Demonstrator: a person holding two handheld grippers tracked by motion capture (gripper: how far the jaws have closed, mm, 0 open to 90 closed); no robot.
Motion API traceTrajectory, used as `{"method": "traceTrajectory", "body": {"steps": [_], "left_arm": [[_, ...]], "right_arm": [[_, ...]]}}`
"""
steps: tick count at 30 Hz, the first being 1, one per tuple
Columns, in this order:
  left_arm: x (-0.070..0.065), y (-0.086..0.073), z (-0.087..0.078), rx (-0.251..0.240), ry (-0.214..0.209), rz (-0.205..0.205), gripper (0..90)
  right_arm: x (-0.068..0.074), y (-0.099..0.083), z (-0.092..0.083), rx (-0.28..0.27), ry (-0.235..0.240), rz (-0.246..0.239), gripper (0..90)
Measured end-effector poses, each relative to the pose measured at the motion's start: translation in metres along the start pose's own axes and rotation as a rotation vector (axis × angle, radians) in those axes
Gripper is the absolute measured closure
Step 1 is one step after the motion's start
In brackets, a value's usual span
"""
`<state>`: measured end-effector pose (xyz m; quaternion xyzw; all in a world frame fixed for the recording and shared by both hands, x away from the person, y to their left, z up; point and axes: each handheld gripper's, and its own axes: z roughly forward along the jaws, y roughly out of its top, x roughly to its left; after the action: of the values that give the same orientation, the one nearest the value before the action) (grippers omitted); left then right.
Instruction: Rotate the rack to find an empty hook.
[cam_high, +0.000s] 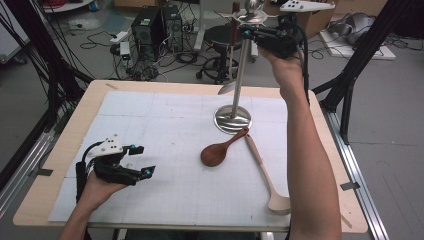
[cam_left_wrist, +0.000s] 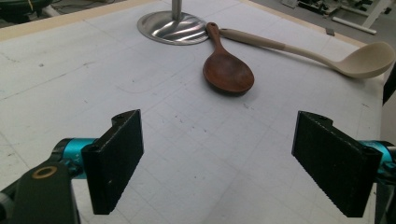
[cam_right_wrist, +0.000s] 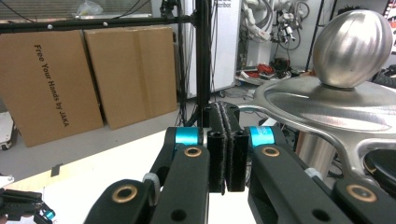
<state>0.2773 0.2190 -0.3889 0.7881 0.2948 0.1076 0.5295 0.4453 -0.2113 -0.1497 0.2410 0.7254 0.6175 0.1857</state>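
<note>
A steel utensil stand rises from the white mat, topped by a plate and ball knob. A dark-handled utensil appears to hang from that top, its metal end low behind the pole. My right gripper is held high beside the top plate; the right gripper has its pads pressed together with nothing seen between them. A brown wooden spoon and a beige ladle lie in front of the base. My left gripper rests low at the mat's left, and the left gripper is open and empty, pointing toward the spoon and ladle.
The mat covers a wooden table with black frame posts at both sides. Behind it on the floor are computer towers, a stool and cables. Cardboard boxes stand farther back.
</note>
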Motion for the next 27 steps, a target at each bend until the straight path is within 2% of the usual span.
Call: {"method": "traceTrajectory", "body": {"steps": [18, 27], "left_arm": [[0.000, 0.000, -0.001, 0.000, 0.001, 0.000, 17.4], [0.000, 0.000, 0.000, 0.000, 0.000, 0.001, 17.4]], "right_arm": [[0.005, 0.000, 0.013, -0.005, -0.016, -0.001, 90.0], [0.006, -0.001, 0.013, -0.009, -0.021, -0.003, 90.0]]}}
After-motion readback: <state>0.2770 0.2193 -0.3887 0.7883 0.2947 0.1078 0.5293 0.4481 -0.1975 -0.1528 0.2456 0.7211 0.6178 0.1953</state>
